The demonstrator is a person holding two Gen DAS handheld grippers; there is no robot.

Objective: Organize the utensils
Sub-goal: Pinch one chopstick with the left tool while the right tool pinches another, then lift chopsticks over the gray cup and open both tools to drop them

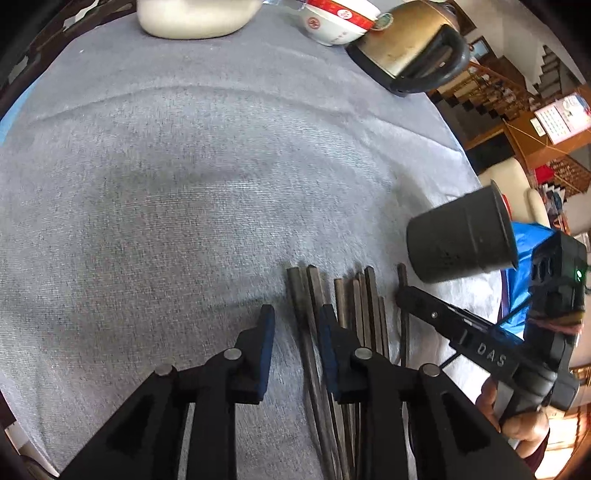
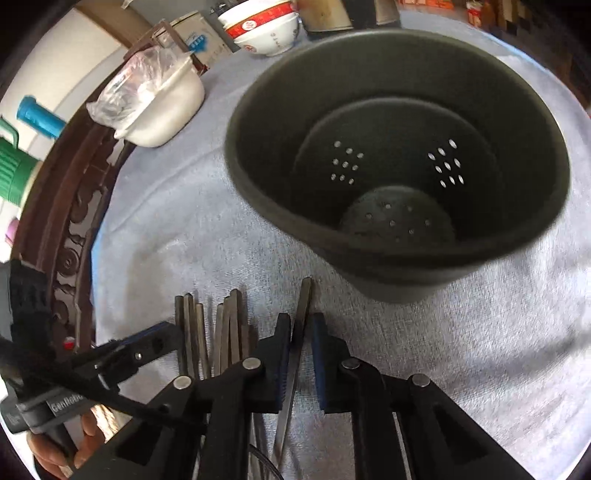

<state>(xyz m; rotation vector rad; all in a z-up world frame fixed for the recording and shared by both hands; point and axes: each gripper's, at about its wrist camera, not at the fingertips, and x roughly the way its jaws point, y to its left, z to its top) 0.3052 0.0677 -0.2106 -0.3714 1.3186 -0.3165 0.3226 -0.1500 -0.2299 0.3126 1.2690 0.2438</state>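
Several dark chopsticks (image 1: 354, 306) lie side by side on the grey cloth (image 1: 166, 184). My left gripper (image 1: 297, 325) is open, its right finger over the left sticks of the bundle. A dark perforated utensil holder (image 1: 461, 240) stands to the right; in the right wrist view its mouth (image 2: 399, 166) faces me, empty. My right gripper (image 2: 300, 332) has one chopstick (image 2: 301, 306) between its jaws; the left pad touches it, a small gap shows at the right pad. The other chopsticks (image 2: 221, 332) lie to its left. The left gripper's finger (image 2: 147, 345) shows beside them.
A white pot (image 1: 192, 18), a red-and-white bowl (image 1: 336, 22) and a metal kettle (image 1: 410, 48) stand at the far edge. In the right wrist view a white pot with plastic wrap (image 2: 155, 107) sits at the left by the carved table rim (image 2: 70, 236).
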